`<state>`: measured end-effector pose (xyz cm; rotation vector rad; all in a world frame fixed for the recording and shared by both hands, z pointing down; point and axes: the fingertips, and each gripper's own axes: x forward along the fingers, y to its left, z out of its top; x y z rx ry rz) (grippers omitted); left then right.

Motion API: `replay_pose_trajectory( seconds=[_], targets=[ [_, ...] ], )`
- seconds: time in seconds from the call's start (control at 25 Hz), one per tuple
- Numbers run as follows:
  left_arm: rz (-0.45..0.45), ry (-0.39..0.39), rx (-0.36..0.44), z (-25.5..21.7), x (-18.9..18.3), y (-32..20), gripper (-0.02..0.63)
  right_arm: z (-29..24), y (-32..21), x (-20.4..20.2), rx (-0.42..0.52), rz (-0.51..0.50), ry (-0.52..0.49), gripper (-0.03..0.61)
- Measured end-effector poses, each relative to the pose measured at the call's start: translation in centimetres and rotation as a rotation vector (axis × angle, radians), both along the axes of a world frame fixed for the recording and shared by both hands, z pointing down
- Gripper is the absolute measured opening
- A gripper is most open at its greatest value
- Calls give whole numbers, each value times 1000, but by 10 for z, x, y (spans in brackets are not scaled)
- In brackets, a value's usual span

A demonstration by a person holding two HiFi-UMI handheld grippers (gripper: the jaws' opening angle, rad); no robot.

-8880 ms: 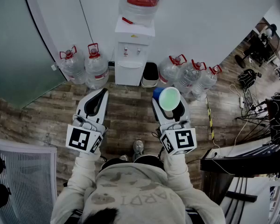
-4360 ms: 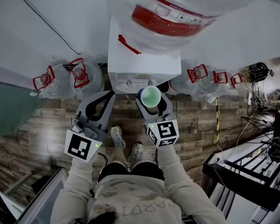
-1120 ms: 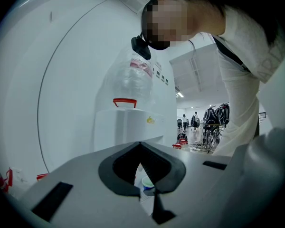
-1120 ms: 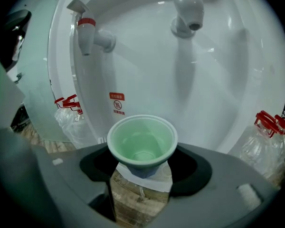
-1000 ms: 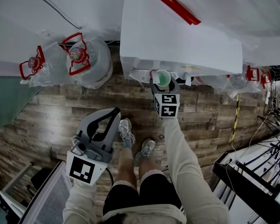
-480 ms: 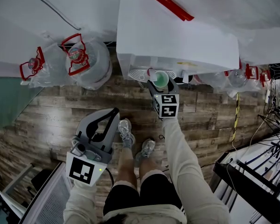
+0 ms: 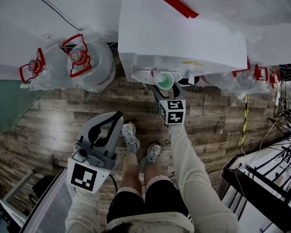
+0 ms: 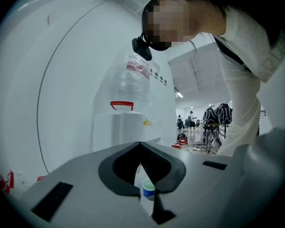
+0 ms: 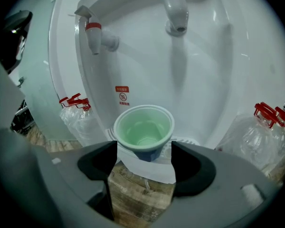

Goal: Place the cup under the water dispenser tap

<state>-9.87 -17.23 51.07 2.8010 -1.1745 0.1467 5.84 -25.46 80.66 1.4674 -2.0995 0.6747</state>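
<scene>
Cup [image 9: 144, 132] stands on the water dispenser's drip tray [image 9: 189, 140], near its front edge, below the tap [image 9: 175, 11]. Our right gripper [image 9: 143, 152] has its jaws spread on either side of the cup, clear of it. We judge the cup light, thin-walled and easily tipped, so any grip should be low and gentle. Our left gripper [image 8: 140, 145] has its jaws pressed together with nothing between them.

The cup [image 9: 144, 132], pale green inside and blue outside, stands upright and empty on the dispenser's drip tray [image 7: 141, 75]. Above it hang a red-tipped tap [image 9: 97, 36] and a plain tap [image 9: 175, 11].
</scene>
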Motion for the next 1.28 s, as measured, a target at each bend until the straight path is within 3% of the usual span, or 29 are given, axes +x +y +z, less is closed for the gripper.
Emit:
replay_pose_trajectory(
  seconds=[0.36, 0.68, 1.0, 1.28],
  targets=[
    [5, 5, 15, -12, 8, 3, 5, -27, 29, 7, 36, 50, -65, 329],
    [19, 19, 42, -35, 25, 11, 5, -91, 43, 17, 170, 43, -36, 9],
    [1, 22, 62, -69, 34, 23, 5, -152, 69, 19, 209, -33, -41, 9],
    [-31, 5, 71, -103, 37, 40, 5, -215, 92, 27, 247, -26, -71, 9]
  ],
)
